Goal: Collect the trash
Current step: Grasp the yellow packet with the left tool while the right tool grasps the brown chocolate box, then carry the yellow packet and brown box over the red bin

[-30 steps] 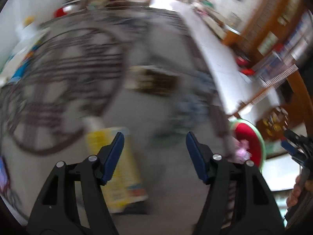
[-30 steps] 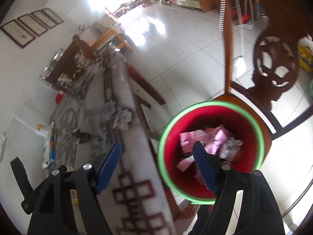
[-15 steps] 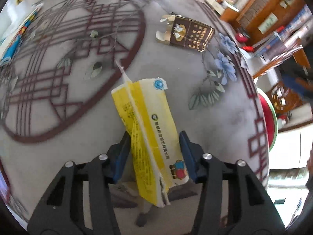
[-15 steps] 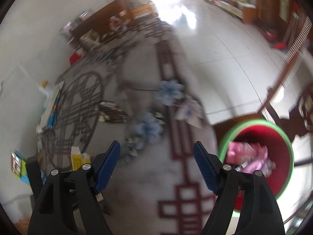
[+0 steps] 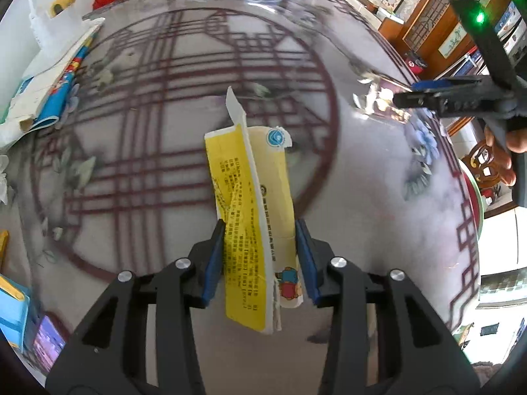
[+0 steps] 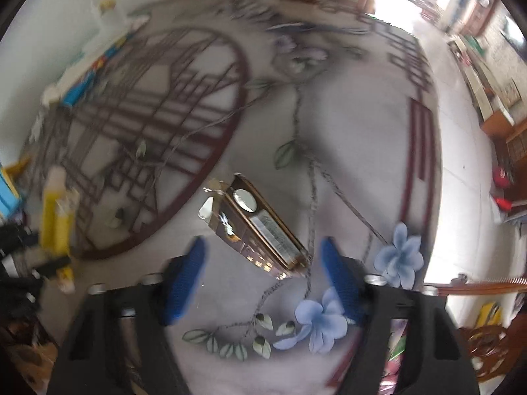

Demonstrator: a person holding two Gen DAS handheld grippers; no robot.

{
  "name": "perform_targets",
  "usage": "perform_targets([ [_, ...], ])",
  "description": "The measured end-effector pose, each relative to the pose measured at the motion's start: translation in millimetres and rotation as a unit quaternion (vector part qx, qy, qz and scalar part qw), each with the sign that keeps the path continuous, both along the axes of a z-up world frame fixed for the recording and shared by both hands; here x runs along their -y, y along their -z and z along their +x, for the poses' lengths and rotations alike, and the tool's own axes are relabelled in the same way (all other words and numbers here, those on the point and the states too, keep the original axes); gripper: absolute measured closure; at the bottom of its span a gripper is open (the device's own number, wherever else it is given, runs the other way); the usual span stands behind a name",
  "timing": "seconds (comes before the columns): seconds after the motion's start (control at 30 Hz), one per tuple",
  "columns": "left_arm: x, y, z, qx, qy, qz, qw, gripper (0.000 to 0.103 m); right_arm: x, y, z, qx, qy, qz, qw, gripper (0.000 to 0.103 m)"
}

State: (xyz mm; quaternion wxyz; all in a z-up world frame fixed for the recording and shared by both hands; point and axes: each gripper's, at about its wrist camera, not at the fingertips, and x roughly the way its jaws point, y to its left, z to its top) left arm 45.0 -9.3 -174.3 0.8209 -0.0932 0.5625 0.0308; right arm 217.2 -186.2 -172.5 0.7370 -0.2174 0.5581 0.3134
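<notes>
Partway through, by the look of it. Clamped in the left gripper (image 5: 260, 260): a torn yellow carton (image 5: 253, 204), flattened, held between the blue pads at centre frame and, as far as can be told, lifted just off the desk (image 5: 378, 197); not yet binned. Spread wide and empty, the right gripper (image 6: 262, 271), poised low over a brown cigarette box (image 6: 260, 230) lying flap-open on the patterned desk at centre frame, jaws either side but not touching. Likely left: closing on that box, then carrying both to the red bin with green rim (image 5: 474, 197), glimpsed at the right edge. Around: blue and white booklets (image 5: 49, 85) at upper left, well apart. Nothing blocking either grasp; motion blur hides finer litter.
</notes>
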Motion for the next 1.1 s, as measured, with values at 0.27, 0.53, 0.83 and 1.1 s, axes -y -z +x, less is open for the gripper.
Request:
perform_targets([
  [0.27,-11.7,7.2,-1.5,-0.003,-0.001,-0.014,0.9999,0.057,3.9,0.4,-16.8,-0.074,0.069,0.042,0.994,0.084],
  [0.53,-20.7,8.4,-8.4,0.002,-0.012,-0.024,0.9996,0.051,-1.3,-5.9,-32.7,-0.081,0.098,0.077,0.989,0.044],
  [0.83,-25.2,3.3,-18.8,0.011,-0.021,-0.022,0.9995,0.065,-0.1,2.4,-42.0,-0.064,0.142,0.086,0.984,0.085],
  [1.1,-11.6,-32.9,-18.1,0.064,-0.016,-0.03,0.9974,0.066,22.0,-48.1,-93.8,-0.003,0.176,0.16,0.971,0.085],
])
